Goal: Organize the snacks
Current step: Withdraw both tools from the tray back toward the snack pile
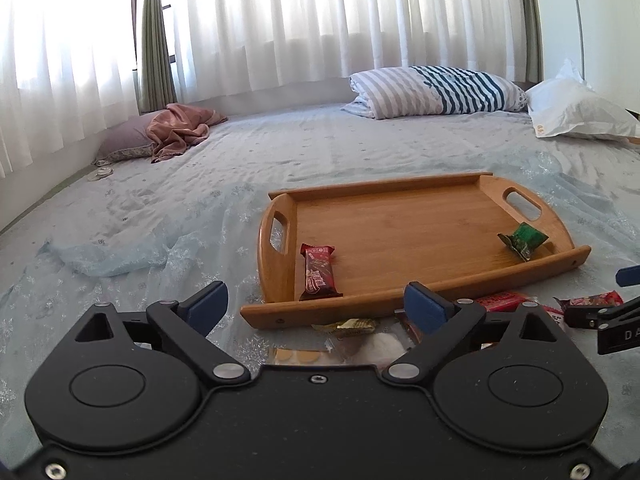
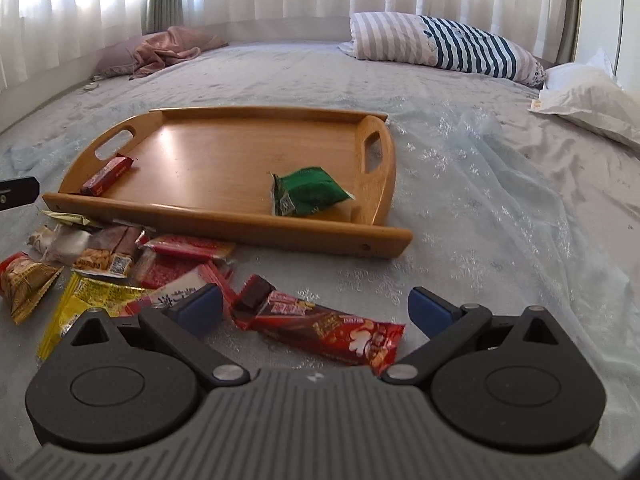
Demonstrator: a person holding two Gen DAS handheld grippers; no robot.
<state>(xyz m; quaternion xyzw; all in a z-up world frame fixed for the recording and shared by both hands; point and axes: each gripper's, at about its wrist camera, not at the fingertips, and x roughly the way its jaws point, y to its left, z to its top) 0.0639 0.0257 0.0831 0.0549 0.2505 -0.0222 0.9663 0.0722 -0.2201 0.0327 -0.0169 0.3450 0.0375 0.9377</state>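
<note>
Left gripper [image 1: 316, 300] is wide open, empty, above the near-left corner of the wooden tray [image 1: 400, 304] — dark red bar [image 1: 318, 274] already lies inside by the left handle, green packet [image 2: 310, 192] by the right one. Remaining snack pile [image 2: 112, 264] sits on the bedspread [image 2: 500, 220] just in front of the tray. Right gripper [image 2: 316, 308] is nearer: open, nothing held, long red chocolate bar [image 2: 320, 326] lies between its fingers, long axis slanting left-far to right-near — probably the next pick
</note>
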